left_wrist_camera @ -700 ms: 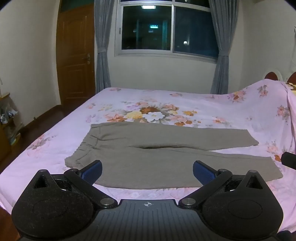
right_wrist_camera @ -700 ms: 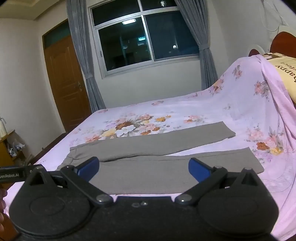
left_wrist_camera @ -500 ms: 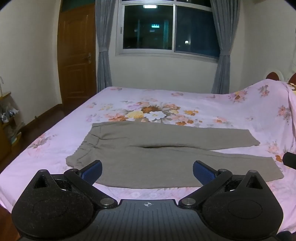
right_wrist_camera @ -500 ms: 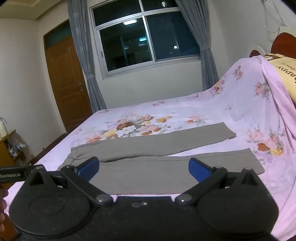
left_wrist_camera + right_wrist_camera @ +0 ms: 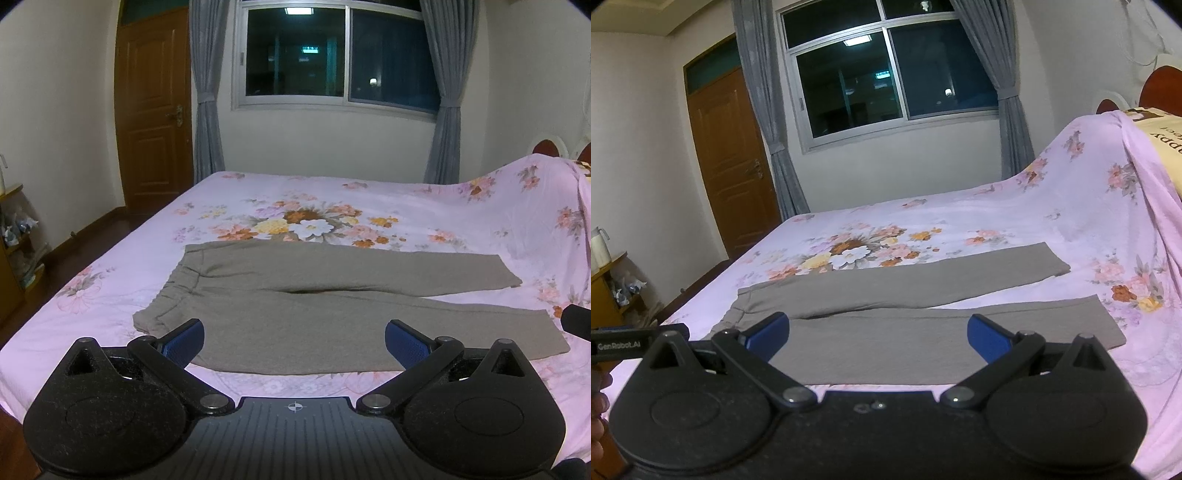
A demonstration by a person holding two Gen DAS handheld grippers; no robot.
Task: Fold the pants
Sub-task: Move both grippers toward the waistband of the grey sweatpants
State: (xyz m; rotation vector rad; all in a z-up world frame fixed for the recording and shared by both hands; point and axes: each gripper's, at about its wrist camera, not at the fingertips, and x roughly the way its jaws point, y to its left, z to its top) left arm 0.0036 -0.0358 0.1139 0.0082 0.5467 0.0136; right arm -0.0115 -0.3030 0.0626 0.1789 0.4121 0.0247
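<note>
Grey-brown pants (image 5: 332,306) lie flat on the bed, waistband at the left, both legs stretched out to the right with a narrow gap between them. In the right wrist view the pants (image 5: 923,314) show the same layout. My left gripper (image 5: 293,341) hovers over the near edge of the bed in front of the near leg, open, nothing between its blue pads. Over the near leg my right gripper (image 5: 877,336) also stands wide open and empty. The other gripper's body shows at the right edge of the left view and the left edge of the right view.
The bed carries a pink floral sheet (image 5: 406,206) that rises over pillows at the right (image 5: 1108,177). A wooden door (image 5: 155,107), a curtained window (image 5: 332,55) and a low shelf (image 5: 14,240) stand beyond the bed's left side.
Both views have shifted only slightly; the pants lie as before and both grippers stay wide open.
</note>
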